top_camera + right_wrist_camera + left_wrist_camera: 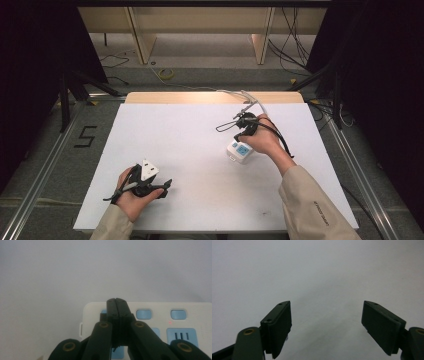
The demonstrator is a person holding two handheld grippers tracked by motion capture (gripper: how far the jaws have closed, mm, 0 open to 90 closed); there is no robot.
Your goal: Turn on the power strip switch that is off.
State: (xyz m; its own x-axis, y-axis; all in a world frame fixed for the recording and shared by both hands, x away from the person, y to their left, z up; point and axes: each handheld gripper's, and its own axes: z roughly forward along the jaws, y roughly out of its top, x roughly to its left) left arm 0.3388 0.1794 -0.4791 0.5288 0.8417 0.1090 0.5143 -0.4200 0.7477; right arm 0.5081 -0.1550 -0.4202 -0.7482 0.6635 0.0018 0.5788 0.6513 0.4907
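A white power strip (239,151) with light-blue switches and sockets lies right of the table's middle. In the right gripper view the strip (155,308) shows a small red light (170,322) beside one switch. My right gripper (116,301) is shut, its jaws pressed together with nothing between them, and its tips are over the strip's top face near the left end. In the high view the right gripper (241,136) hangs just behind the strip. My left gripper (166,189) rests at the front left, and its jaws stand wide open over bare table (327,304).
The white table top (190,150) has a wooden strip along its far edge. The power strip's white cable (250,97) curves off over that far edge. Black curtains, wooden furniture legs and loose cables on the floor stand beyond the table.
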